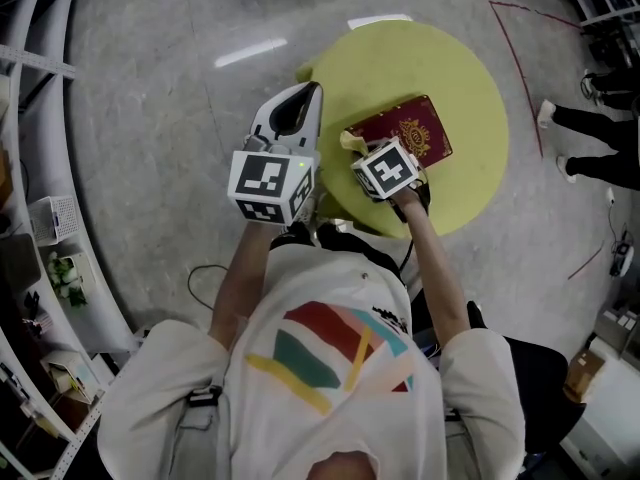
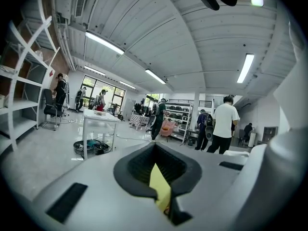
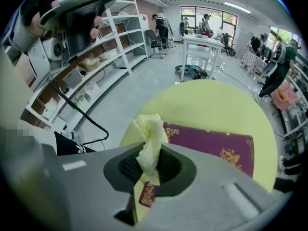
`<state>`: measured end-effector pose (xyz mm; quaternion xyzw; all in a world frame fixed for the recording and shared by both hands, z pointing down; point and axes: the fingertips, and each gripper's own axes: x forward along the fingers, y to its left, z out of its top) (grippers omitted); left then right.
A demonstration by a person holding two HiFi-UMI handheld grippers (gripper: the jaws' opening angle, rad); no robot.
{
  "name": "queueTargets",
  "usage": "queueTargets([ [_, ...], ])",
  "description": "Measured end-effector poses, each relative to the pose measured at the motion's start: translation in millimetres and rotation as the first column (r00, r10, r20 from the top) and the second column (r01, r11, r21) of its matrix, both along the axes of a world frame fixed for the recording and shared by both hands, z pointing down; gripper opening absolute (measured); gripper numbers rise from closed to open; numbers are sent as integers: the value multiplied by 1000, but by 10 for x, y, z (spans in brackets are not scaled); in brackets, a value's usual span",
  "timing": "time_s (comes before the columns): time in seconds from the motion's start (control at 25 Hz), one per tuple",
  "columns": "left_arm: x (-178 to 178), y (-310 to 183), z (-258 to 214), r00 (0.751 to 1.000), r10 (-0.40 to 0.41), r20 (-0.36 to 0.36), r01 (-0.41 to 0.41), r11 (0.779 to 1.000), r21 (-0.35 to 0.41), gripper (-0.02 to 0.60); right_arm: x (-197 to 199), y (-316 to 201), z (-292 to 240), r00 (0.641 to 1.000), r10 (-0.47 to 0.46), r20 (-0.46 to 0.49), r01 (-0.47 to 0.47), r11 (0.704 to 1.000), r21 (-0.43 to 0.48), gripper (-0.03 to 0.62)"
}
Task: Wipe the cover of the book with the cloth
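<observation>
Pinching cloth point(image 3: 149, 138) in right hand-held gripper point(image 3: 147, 174) by book point(image 3: 211, 146), left hand-held gripper point(image 2: 156, 177) pressed together.

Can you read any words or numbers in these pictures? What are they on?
No text can be read anywhere.
Book: gold print on the red cover, too blurred to read.
Left cube and right cube: black-and-white square patterns, no words.
Black fabric: a white logo, too small to read.
</observation>
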<state>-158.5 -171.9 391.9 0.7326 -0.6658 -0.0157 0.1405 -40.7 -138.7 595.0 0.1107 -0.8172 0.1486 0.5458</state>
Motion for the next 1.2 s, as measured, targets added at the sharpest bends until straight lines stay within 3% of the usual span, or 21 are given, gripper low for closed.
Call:
queueTargets([
  [0.08, -12, 11, 9, 1000, -4, 0, 4, 1000, -2, 15, -45, -87, -125, 998, -63, 13, 62, 996, 57, 29],
  [0.16, -30, 24, 27, 1000, -13, -2, 13, 1000, -6, 15, -82, -243, -252, 985, -171, -12, 170, 973, 157, 29],
  [0.24, -53, 37, 48, 1000, -25, -6, 24, 1000, -12, 15, -103, -456, -326, 945, -313, -99, 328, 902, 280, 29],
  [0.36, -88, 56, 72, 999, -39, -13, 39, 999, -23, 15, -121, -730, -402, 830, -491, -265, 558, 736, 383, 29],
  [0.52, -165, 78, 115, 997, -70, -23, 69, 997, -39, 15, -207, -887, -438, 651, -660, -375, 758, 532, 378, 29],
  [0.6, -193, 89, 146, 996, -85, -31, 84, 995, -48, 15, -249, -896, -403, 528, -730, -434, 845, 397, 359, 29],
  [0.72, -223, 99, 218, 994, -103, -42, 100, 993, -67, 15, -257, -846, -237, 298, -795, -528, 946, 171, 276, 29],
  [0.8, -234, 97, 282, 992, -114, -49, 110, 991, -81, 15, -259, -791, -95, 164, -818, -551, 976, 52, 213, 29],
  [0.84, -235, 92, 314, 991, -119, -53, 114, 990, -87, 15, -263, -767, -27, 112, -827, -551, 982, 8, 187, 29],
  [0.92, -232, 83, 361, 990, -128, -62, 122, 988, -99, 15, -272, -731, 91, 31, -841, -541, 988, -57, 145, 29],
  [1.0, -230, 86, 397, 988, -135, -74, 127, 986, -112, 15, -272, -703, 177, -33, -849, -528, 990, -101, 100, 29],
  [1.2, -287, 114, 532, 980, -171, -101, 156, 977, -142, 15, -213, -658, 316, -135, -866, -481, 989, -148, -11, 29],
])
